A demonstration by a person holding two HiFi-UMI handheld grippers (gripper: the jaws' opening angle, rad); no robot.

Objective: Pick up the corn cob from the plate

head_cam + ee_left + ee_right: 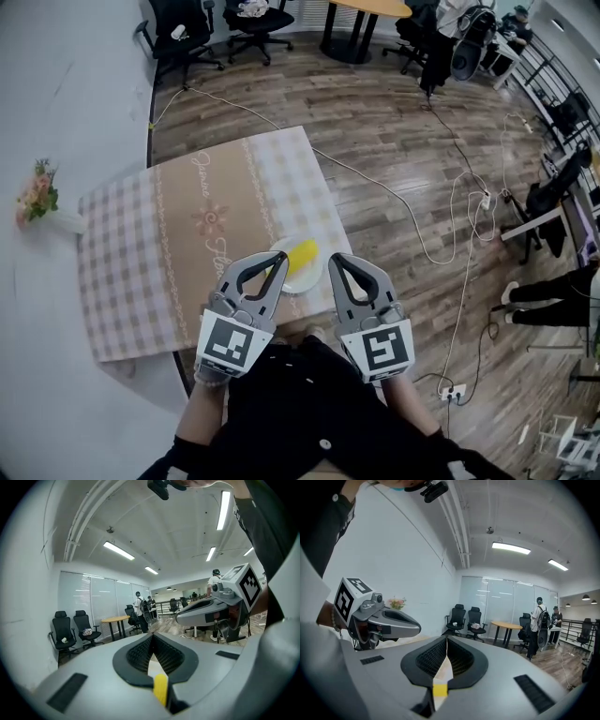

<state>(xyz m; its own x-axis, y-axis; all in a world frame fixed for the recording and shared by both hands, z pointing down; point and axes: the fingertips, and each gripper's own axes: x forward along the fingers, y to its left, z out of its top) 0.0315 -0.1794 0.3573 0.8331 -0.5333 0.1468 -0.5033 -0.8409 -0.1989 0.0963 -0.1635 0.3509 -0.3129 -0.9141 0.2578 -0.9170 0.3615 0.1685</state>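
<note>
- Corn cob (303,254) is lying on the plate (305,279), untouched. This looks like the approach step, nothing grabbed yet.
- Way left of the plate, past the checked cloth on the surface (187,234), there's a small bunch of flowers (36,195). No bother to anyone.
- Left claw (278,259) hovers over the plate's near-left edge, jaws pressed together with nothing in them.
- Right claw (336,260) sits just right of the plate, also pinched closed and empty.
- Next move, I reckon: one claw has to open, come down over the cob and close across it. It's round, so it could roll.
- Further right of the plate, a cable (441,234) trails on the floor, well clear. Nothing blocks the cob.
</note>
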